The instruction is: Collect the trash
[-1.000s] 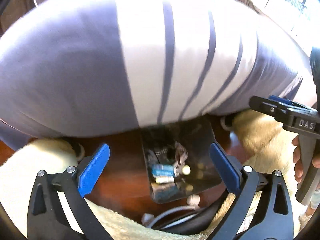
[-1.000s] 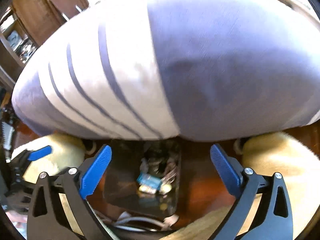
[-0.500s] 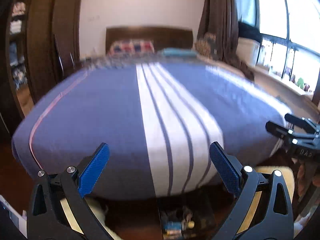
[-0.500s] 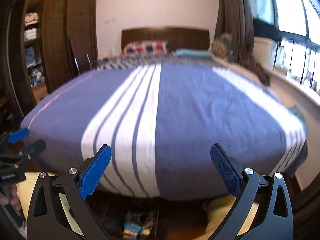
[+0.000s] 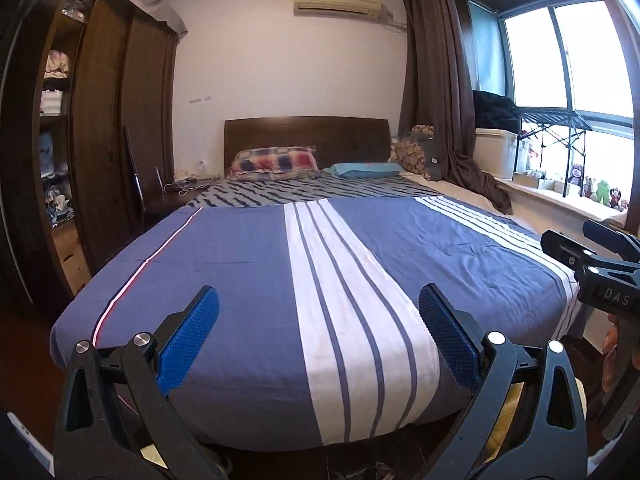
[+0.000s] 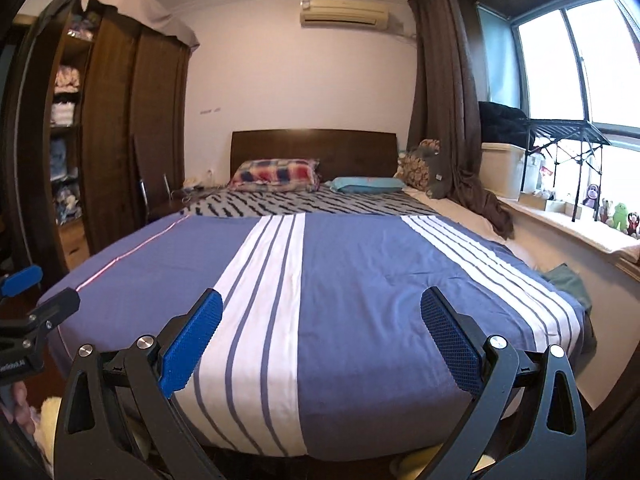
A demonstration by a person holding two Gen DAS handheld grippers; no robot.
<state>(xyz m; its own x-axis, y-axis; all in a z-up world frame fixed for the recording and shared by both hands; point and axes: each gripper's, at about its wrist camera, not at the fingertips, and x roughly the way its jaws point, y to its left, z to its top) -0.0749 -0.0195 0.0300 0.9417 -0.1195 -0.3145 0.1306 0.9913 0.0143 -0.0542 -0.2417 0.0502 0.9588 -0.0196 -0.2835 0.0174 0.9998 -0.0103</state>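
Since both my grippers, left gripper [image 5: 319, 334] and right gripper [image 6: 321, 336], are wide open and hold nothing over the bed [image 5: 248, 280], I see no trash clearly; I might grab the blanket by mistake.

the bedspread [image 5: 248, 280] was matt woven cloth, blue with white stripes, lying smooth with faint creases. the headboard [image 5: 306, 132] and wardrobe [image 5: 116, 128] were dark wood with a dull sheen. the curtain [image 6: 448, 92] was heavy brown cloth, matt. the left gripper [image 5: 319, 338] and right gripper [image 6: 321, 340] had matt black plastic arms with shiny metal bolts, and their pads [image 6: 192, 344] were blue with a rough, dimpled texture.
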